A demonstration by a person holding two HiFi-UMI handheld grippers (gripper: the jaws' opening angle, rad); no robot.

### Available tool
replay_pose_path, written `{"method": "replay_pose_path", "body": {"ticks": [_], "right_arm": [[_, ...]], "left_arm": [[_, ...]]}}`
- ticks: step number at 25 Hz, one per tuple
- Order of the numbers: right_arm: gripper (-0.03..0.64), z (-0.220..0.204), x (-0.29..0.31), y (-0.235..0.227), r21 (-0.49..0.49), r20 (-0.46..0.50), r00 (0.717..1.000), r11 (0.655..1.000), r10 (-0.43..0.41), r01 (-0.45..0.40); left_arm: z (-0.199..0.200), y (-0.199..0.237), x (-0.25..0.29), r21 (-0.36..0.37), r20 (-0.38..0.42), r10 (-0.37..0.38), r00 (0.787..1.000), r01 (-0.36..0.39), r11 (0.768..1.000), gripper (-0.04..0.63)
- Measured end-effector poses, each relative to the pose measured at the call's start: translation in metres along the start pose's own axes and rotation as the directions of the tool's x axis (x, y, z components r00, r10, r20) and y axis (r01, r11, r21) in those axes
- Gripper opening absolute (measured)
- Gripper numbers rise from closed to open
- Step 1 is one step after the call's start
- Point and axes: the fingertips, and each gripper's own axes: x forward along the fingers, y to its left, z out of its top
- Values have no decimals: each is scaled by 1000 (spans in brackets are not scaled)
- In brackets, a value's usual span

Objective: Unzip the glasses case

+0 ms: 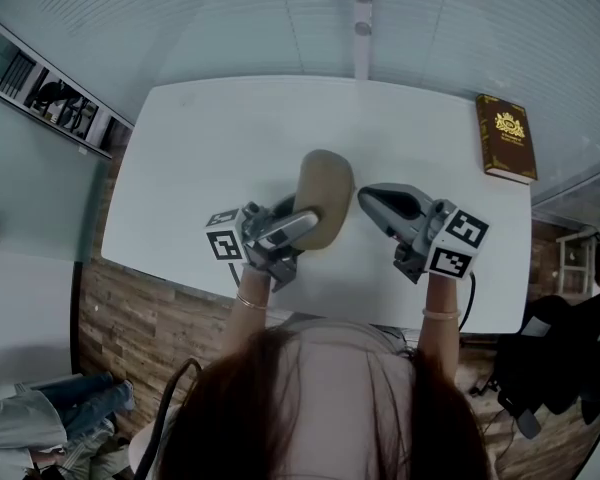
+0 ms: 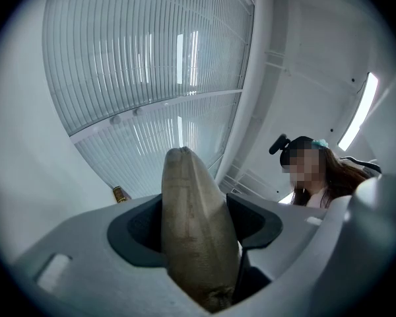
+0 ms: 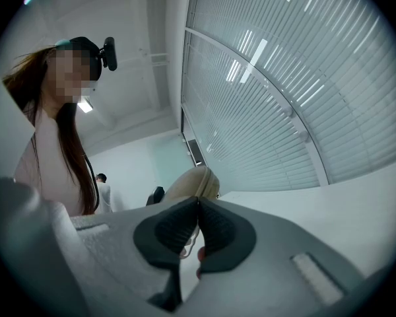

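1. The left tool (image 1: 302, 222) is pinching the near end of the glasses case (image 1: 325, 193). Its two sides are standing wide apart, with the case squeezed between them.
2. The tan case is sitting over the middle of the surface (image 1: 195, 163), a bit closer to the near edge. Its far end is pointing away from the person and tipping up. I cannot tell if it is touching the surface.
3. The right tool (image 1: 366, 197) is pressed together, with its tip just beside the right side of the case. A small thin bit (image 3: 187, 251) is hanging just under its pads. It may be the zip pull, but I cannot tell.
4. A brown book (image 1: 506, 138) is lying at the far right corner, well apart from the case.
5. I am thinking the step is this: one tool is holding the case steady, and the other is getting the zip.
6. The next move is calling for a firm hold on the left, while the right tool is sliding along the edge of the case.
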Motion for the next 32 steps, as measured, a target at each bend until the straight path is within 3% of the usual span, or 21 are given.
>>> {"method": "replay_pose_path", "body": {"ticks": [32], "right_arm": [[5,-17,4,28,5,-25,999,1000,-28,28]], "left_arm": [[6,-10,-14,-47,107,-27,994,32,998,288]]}}
